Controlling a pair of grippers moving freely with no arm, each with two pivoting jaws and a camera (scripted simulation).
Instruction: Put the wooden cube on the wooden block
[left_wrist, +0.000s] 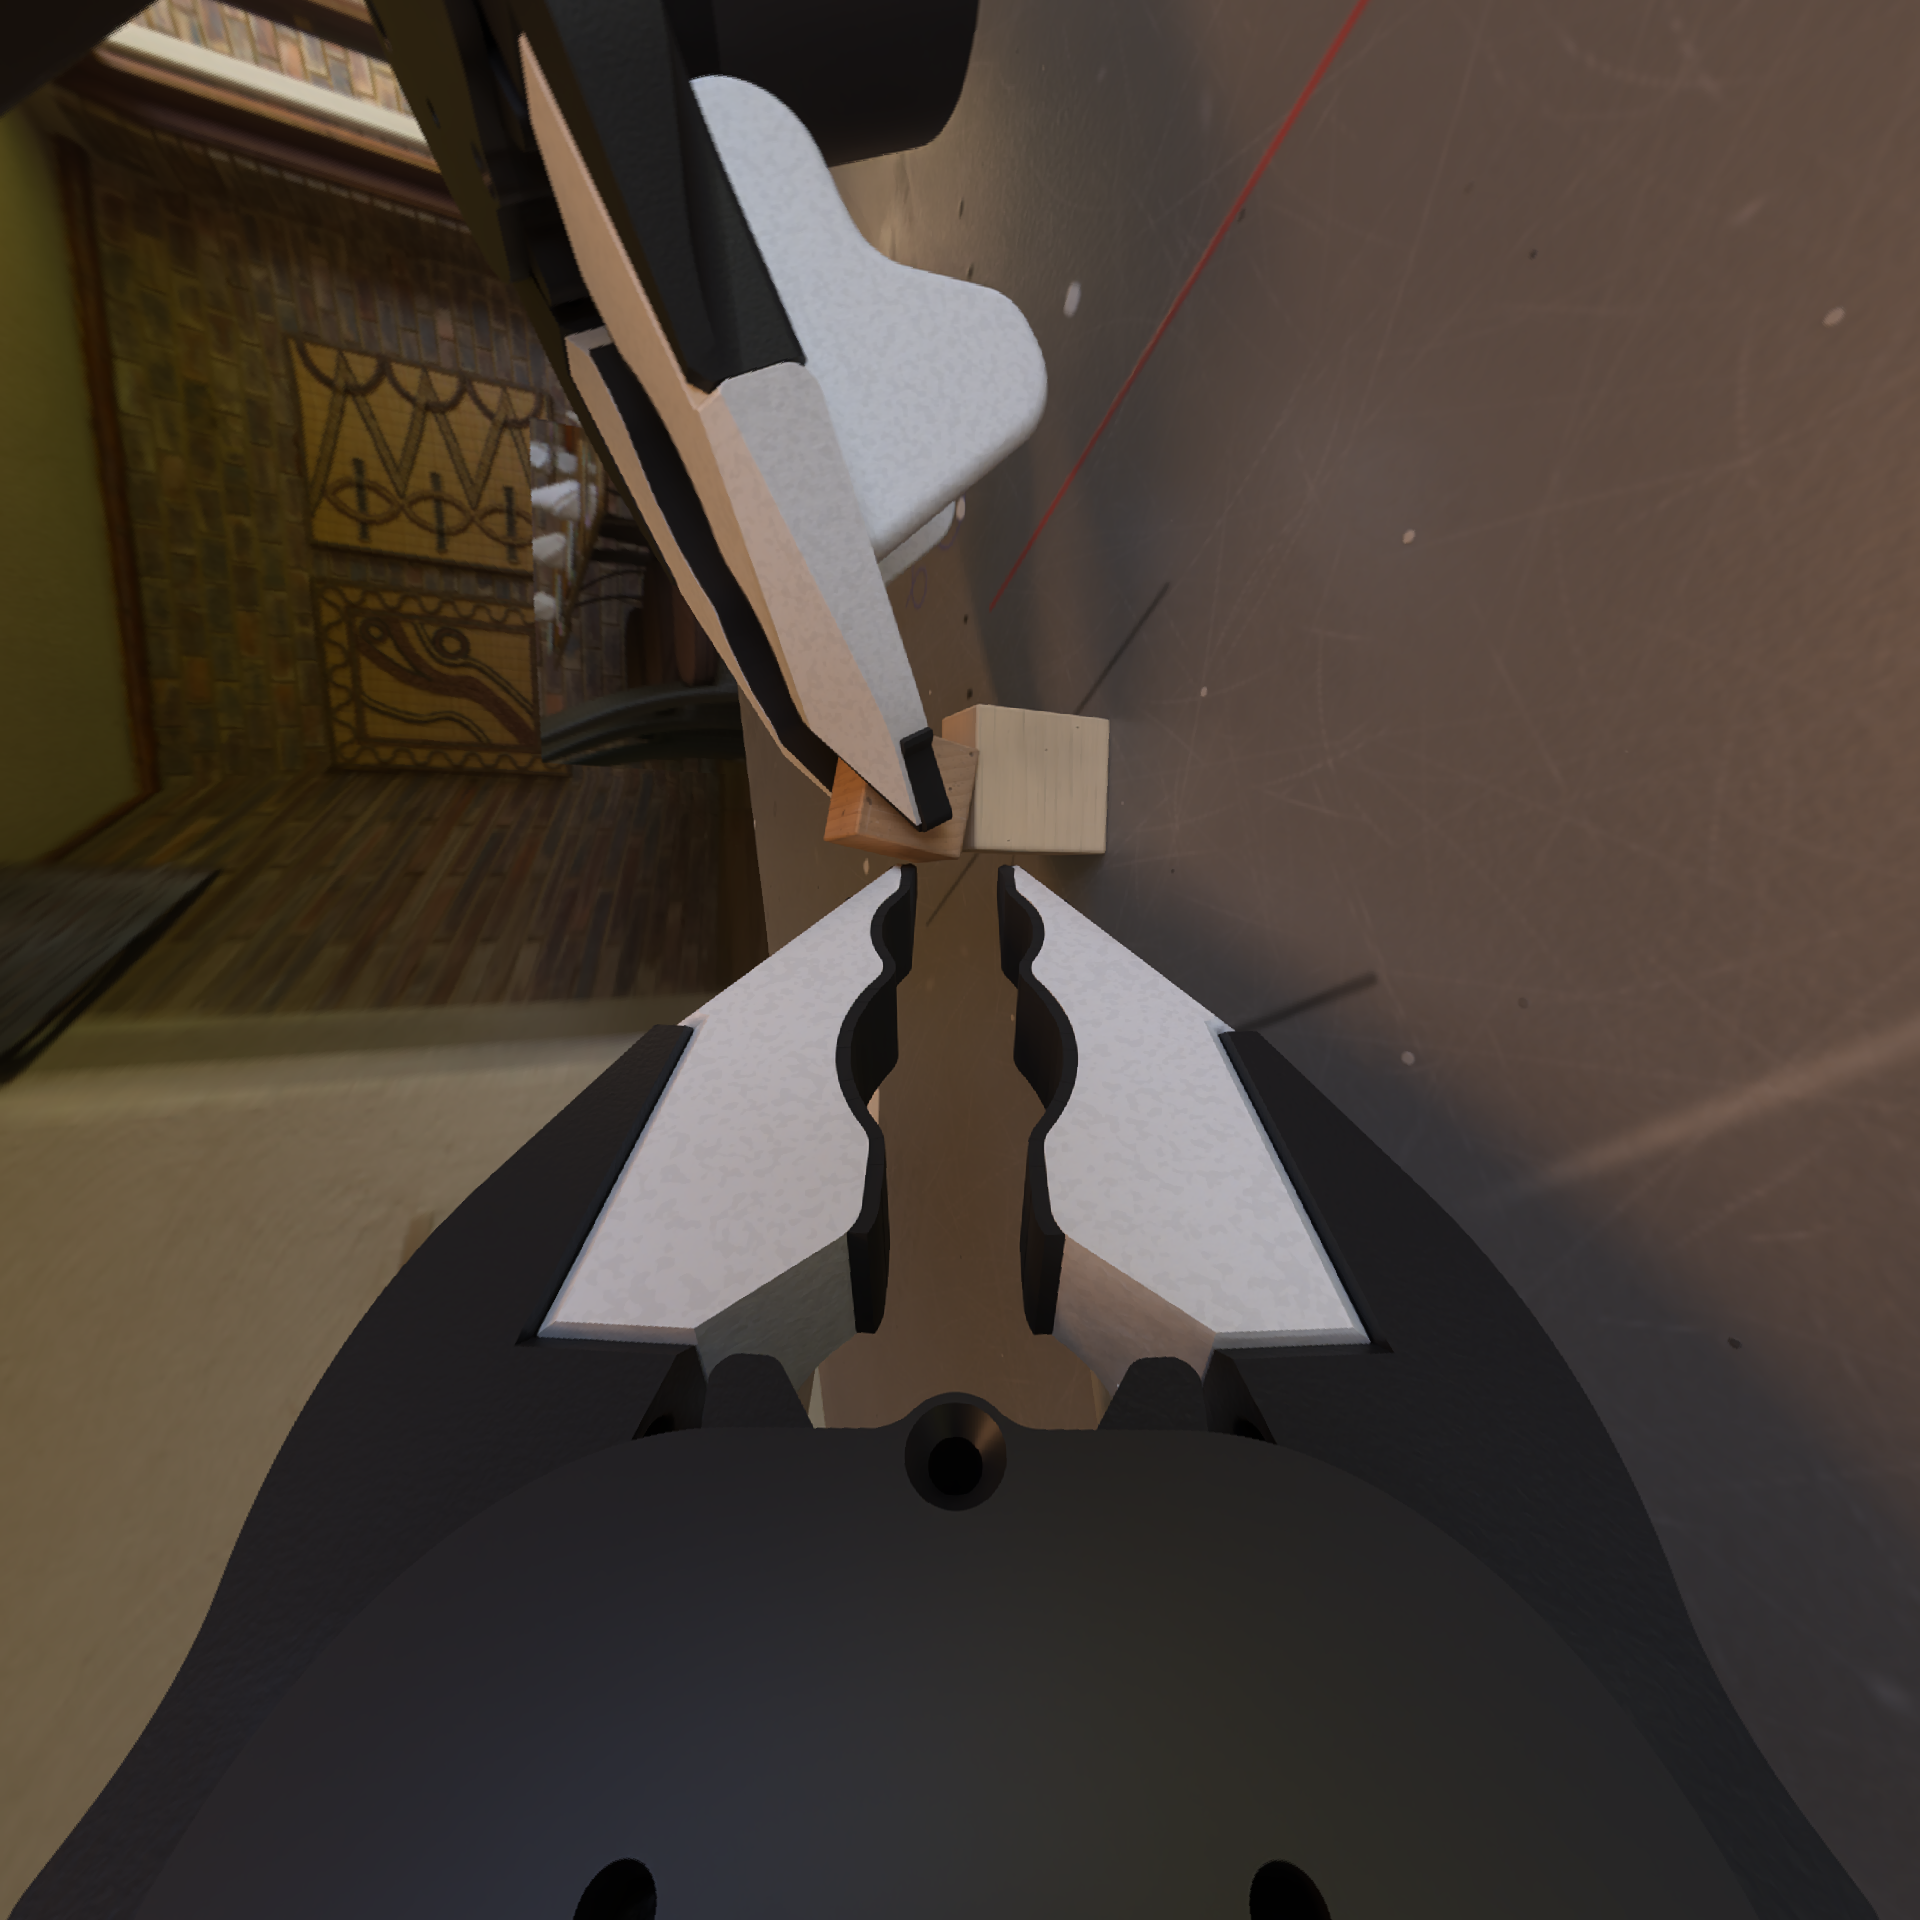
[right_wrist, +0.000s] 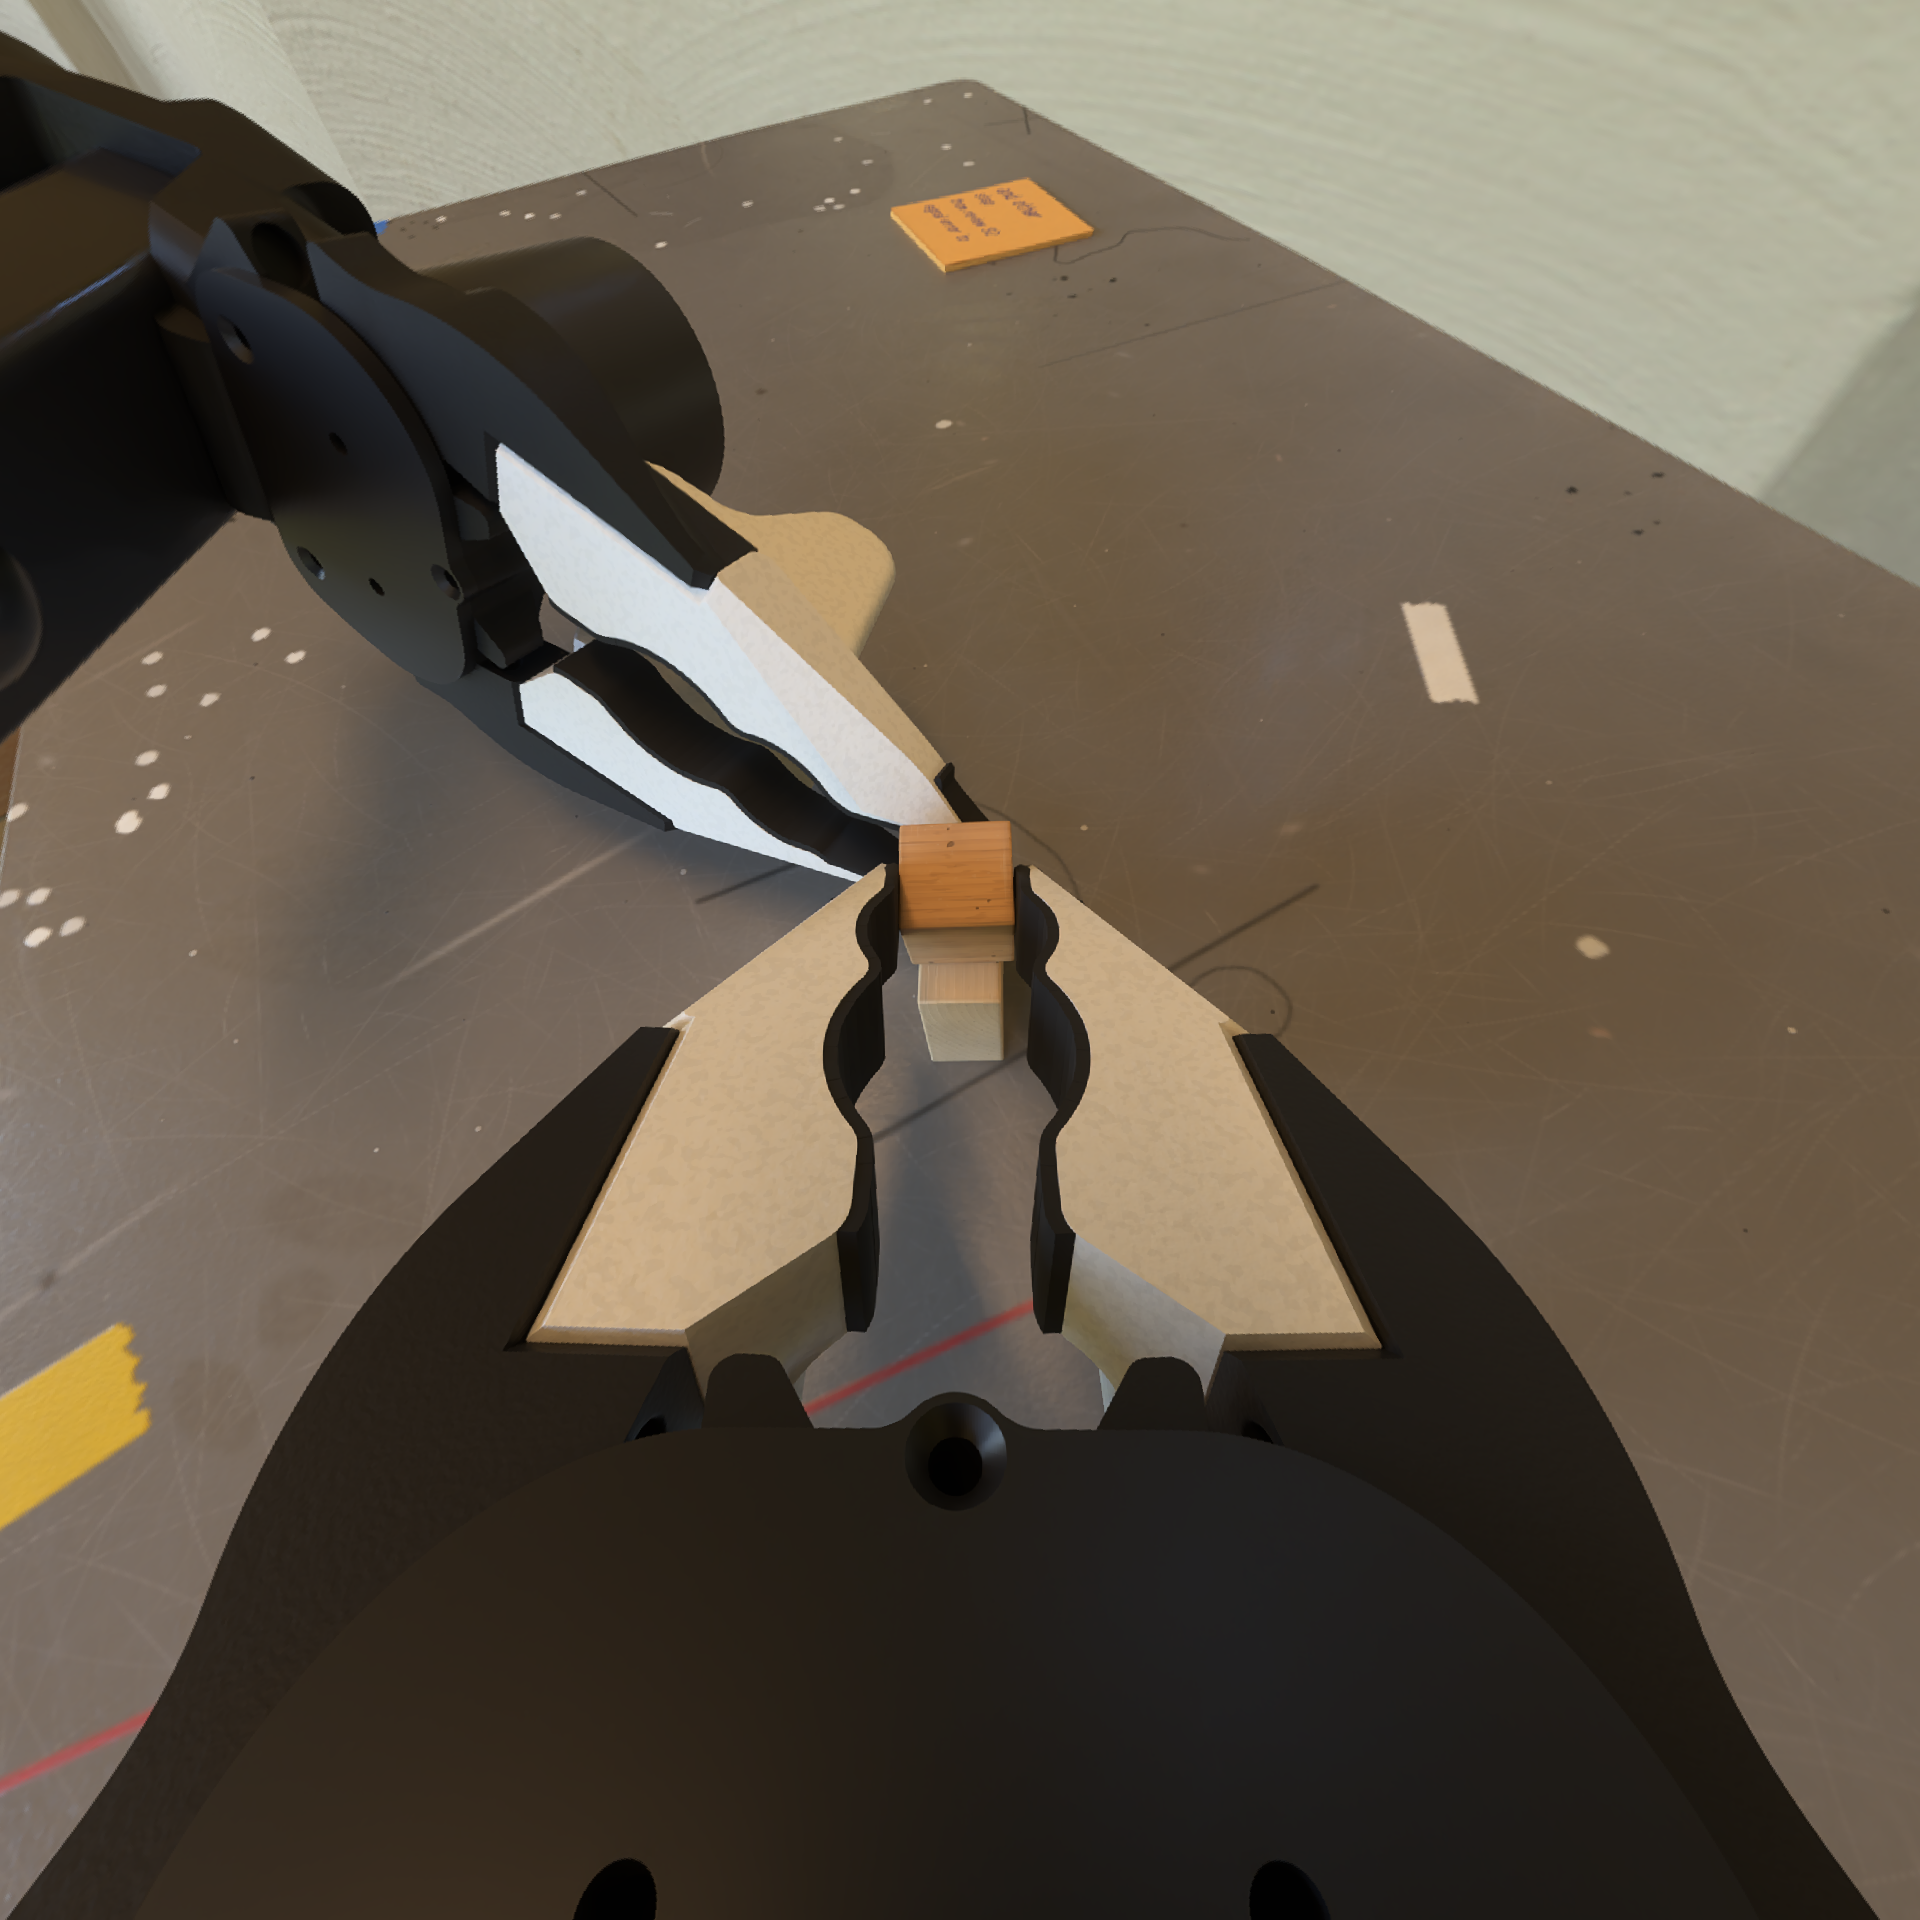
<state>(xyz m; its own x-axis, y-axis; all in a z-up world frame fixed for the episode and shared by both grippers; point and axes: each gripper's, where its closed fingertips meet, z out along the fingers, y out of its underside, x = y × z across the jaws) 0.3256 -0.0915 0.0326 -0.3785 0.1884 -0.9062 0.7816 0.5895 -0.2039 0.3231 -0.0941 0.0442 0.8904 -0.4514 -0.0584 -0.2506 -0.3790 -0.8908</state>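
Note:
My right gripper (right_wrist: 956, 883) is shut on the orange-brown wooden cube (right_wrist: 954, 873) and holds it by its tips. The pale wooden block (right_wrist: 961, 1013) stands on the dark table (right_wrist: 1403, 987) directly under the cube. In the left wrist view the cube (left_wrist: 868, 826) is tilted and sits against the block's (left_wrist: 1039, 795) upper face; I cannot tell whether they touch. My left gripper (left_wrist: 954, 878) is empty, its jaws a narrow gap apart, its tips just short of the cube and block. It also shows in the right wrist view (right_wrist: 883, 831), coming in from the left.
An orange card (right_wrist: 992, 223) lies near the table's far edge. A white tape strip (right_wrist: 1439, 652) lies to the right and yellow tape (right_wrist: 68, 1413) at the near left. A thin red line (right_wrist: 914, 1361) crosses the table. A pale wall stands behind it.

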